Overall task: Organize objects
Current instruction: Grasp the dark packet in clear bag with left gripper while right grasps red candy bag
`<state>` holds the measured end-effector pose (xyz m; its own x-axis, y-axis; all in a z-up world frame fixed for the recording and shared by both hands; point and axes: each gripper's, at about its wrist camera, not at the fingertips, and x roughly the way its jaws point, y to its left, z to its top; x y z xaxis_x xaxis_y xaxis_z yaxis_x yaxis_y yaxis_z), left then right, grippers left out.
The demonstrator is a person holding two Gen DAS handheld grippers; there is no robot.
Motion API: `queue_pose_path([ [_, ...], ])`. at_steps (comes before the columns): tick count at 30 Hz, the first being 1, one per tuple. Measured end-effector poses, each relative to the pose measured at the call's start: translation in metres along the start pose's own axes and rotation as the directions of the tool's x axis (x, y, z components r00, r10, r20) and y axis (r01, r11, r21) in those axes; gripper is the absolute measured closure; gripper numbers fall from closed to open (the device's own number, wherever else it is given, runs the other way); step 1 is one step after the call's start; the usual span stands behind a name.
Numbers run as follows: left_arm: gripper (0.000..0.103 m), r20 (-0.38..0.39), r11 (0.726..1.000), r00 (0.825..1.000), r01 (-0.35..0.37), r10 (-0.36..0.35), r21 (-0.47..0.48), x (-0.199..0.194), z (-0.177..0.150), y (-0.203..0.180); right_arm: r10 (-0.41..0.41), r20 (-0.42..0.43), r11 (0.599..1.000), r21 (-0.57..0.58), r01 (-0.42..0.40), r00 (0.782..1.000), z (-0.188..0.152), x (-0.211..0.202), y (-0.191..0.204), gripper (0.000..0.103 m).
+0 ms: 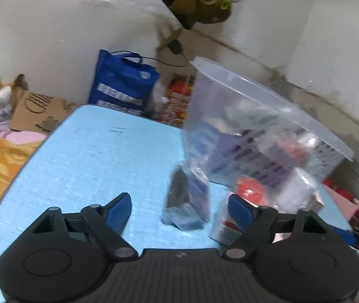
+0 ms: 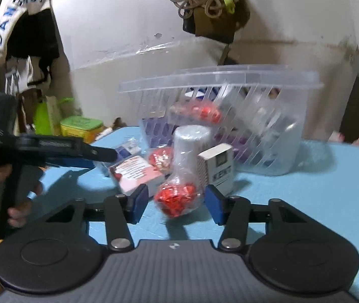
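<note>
Right claw (image 2: pixel 175 203) open, pads flanking but clear of a wrapped packet with red contents (image 2: pixel 179 197) on the blue table (image 2: pixel 305 189), before the clear slatted basket (image 2: pixel 230 116). Left claw (image 1: pixel 179 210) open around a small dark box (image 1: pixel 187 202). Risk: slippery wrap squirting free, or toppling the KENT carton (image 2: pixel 217 169). Packet contents blurred, unidentifiable.

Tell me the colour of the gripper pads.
Blue pads on black arms, clearest in the right wrist view.
</note>
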<state>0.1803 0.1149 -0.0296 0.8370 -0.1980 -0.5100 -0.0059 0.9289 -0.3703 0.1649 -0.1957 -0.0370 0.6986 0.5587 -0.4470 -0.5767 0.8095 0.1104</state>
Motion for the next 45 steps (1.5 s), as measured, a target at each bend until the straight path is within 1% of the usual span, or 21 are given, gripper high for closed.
queue_pose_path([
  [2, 0.018, -0.012, 1.000, 1.000, -0.003, 0.004, 0.026, 0.005, 0.002, -0.004, 0.006, -0.011, 1.000, 0.016, -0.006, 1.000, 0.000, 0.003, 0.000, 0.049],
  [4, 0.017, -0.022, 0.998, 1.000, -0.022, 0.023, 0.066, 0.010, 0.004, -0.010, 0.019, -0.034, 0.999, 0.026, -0.018, 0.999, -0.001, 0.007, 0.002, 0.049],
  [6, 0.017, -0.022, 0.997, 0.999, -0.035, 0.036, 0.073, 0.014, 0.006, -0.013, 0.015, -0.051, 0.999, 0.030, -0.013, 0.999, 0.000, 0.011, 0.005, 0.051],
  [7, 0.017, -0.022, 0.996, 0.999, -0.044, 0.046, 0.081, 0.014, 0.005, -0.014, 0.008, -0.053, 0.999, 0.032, -0.006, 0.999, 0.001, 0.012, 0.006, 0.053],
  [9, 0.017, -0.020, 0.995, 0.998, -0.050, 0.052, 0.091, 0.012, 0.004, -0.016, -0.002, -0.064, 0.999, 0.034, 0.004, 0.998, 0.000, 0.014, 0.008, 0.053],
  [11, 0.017, -0.018, 0.996, 0.999, -0.039, 0.040, 0.078, 0.010, 0.004, -0.011, -0.008, -0.063, 0.999, 0.037, 0.010, 0.998, 0.000, 0.014, 0.008, 0.053],
  [14, 0.017, 0.000, 0.999, 0.999, -0.040, 0.040, 0.015, 0.006, 0.005, 0.001, -0.022, -0.044, 0.998, 0.053, 0.025, 0.999, 0.000, 0.011, 0.005, 0.053],
  [17, 0.019, -0.003, 0.996, 0.997, -0.071, 0.071, 0.045, 0.008, 0.005, -0.006, -0.028, -0.053, 0.998, 0.061, 0.031, 0.998, 0.000, 0.013, 0.006, 0.051],
  [20, 0.020, 0.027, 0.993, 0.993, -0.114, 0.114, 0.018, 0.005, 0.004, -0.006, -0.041, -0.056, 0.999, 0.019, 0.042, 0.998, 0.001, 0.015, 0.015, 0.051],
  [22, 0.019, 0.008, 0.993, 0.993, -0.117, 0.117, 0.024, 0.008, 0.004, -0.007, -0.057, -0.062, 0.998, -0.007, 0.057, 0.996, 0.001, 0.018, 0.020, 0.051],
  [25, 0.017, -0.019, 0.978, 0.985, -0.167, 0.171, 0.123, 0.017, 0.003, -0.022, -0.056, -0.070, 0.998, 0.009, 0.056, 0.996, 0.002, 0.020, 0.018, 0.051],
  [26, 0.017, -0.021, 0.971, 0.981, -0.189, 0.194, 0.148, 0.019, 0.003, -0.027, -0.053, -0.072, 0.998, 0.015, 0.054, 0.996, 0.002, 0.020, 0.016, 0.053],
  [27, 0.017, -0.021, 0.968, 0.979, -0.199, 0.204, 0.152, 0.019, 0.003, -0.027, -0.051, -0.072, 0.998, 0.019, 0.052, 0.996, 0.001, 0.020, 0.016, 0.053],
  [28, 0.018, -0.020, 0.969, 0.979, -0.198, 0.203, 0.149, 0.019, 0.003, -0.027, -0.054, -0.060, 0.998, 0.020, 0.055, 0.997, 0.001, 0.018, 0.016, 0.054],
  [30, 0.029, -0.014, 0.973, 0.983, -0.181, 0.185, 0.145, 0.018, 0.004, -0.026, -0.057, -0.036, 0.998, 0.013, 0.058, 0.998, 0.000, 0.015, 0.018, 0.055],
  [32, 0.061, -0.009, 0.971, 0.984, -0.174, 0.178, 0.162, 0.015, 0.004, -0.027, -0.063, -0.030, 0.998, 0.011, 0.064, 0.998, 0.000, 0.014, 0.019, 0.056],
  [33, 0.066, -0.012, 0.977, 0.988, -0.149, 0.153, 0.156, 0.014, 0.003, -0.027, -0.065, -0.022, 0.998, 0.012, 0.066, 0.998, -0.001, 0.012, 0.018, 0.057],
  [35, 0.067, 0.000, 0.987, 0.994, -0.111, 0.112, 0.119, 0.008, 0.001, -0.022, -0.069, -0.007, 0.998, 0.014, 0.069, 0.998, -0.001, 0.010, 0.018, 0.057],
  [38, 0.068, 0.048, 0.989, 0.992, -0.119, 0.115, 0.086, -0.003, -0.001, -0.018, -0.065, 0.020, 0.998, 0.021, 0.065, 0.998, -0.002, 0.007, 0.017, 0.057],
  [41, 0.068, 0.066, 0.992, 0.994, -0.091, 0.086, 0.085, -0.009, -0.005, -0.019, -0.063, 0.033, 0.998, 0.027, 0.062, 0.997, -0.002, 0.006, 0.015, 0.057],
  [45, 0.068, 0.132, 0.993, 0.991, -0.051, 0.036, 0.107, -0.027, -0.012, -0.023, -0.059, 0.061, 0.998, 0.043, 0.056, 0.996, -0.003, 0.002, 0.013, 0.057],
])
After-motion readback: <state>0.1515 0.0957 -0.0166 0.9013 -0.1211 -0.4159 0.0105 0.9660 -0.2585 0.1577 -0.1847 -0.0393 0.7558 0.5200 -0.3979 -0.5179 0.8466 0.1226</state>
